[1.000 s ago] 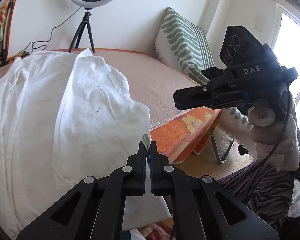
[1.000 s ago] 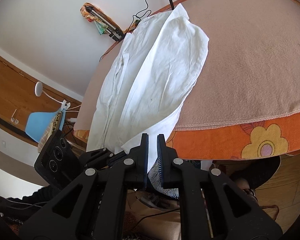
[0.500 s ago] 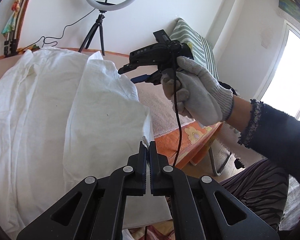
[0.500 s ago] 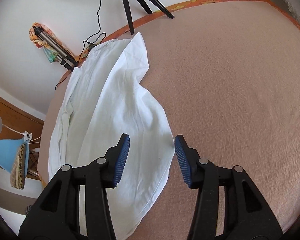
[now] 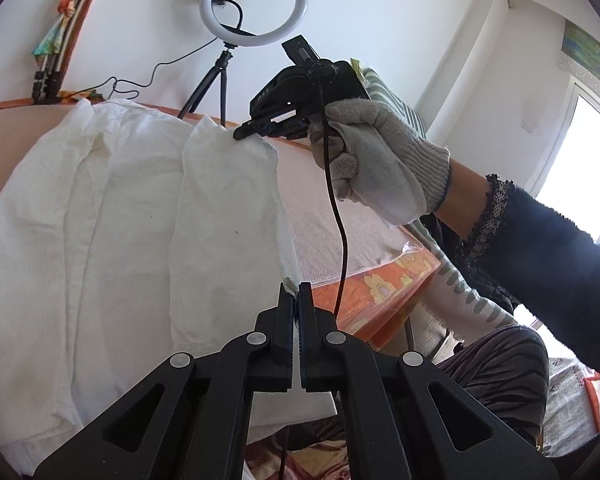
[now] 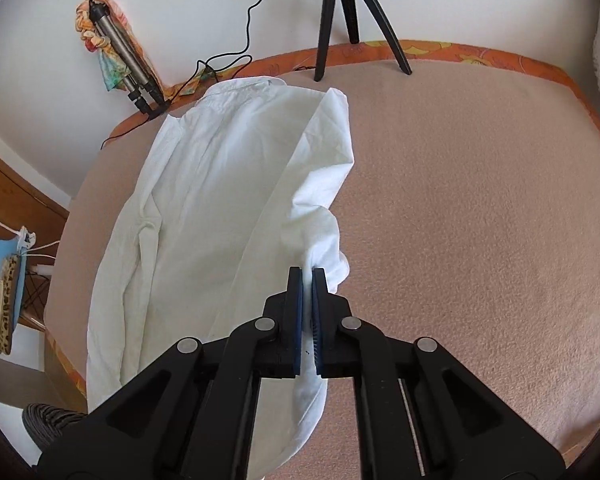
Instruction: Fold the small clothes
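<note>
A white shirt lies on the tan blanket, collar towards the far wall. Its right-hand panel is folded over the body. My left gripper is shut on the shirt's near right edge, by the bed's front. My right gripper is shut on the same folded edge farther up; the cloth bunches at its tips. In the left wrist view the right gripper, held by a gloved hand, pinches the far corner of the folded panel. The shirt fills the left of the right wrist view.
A ring light on a black tripod stands at the bed's far edge; its legs show in the right wrist view. A striped cushion leans at the right. A folded tripod rests against the wall. The orange floral bed edge is near.
My right gripper moved out over the bed to the shirt's folded edge, opened, then shut on it. My left gripper stayed shut on the near edge.
</note>
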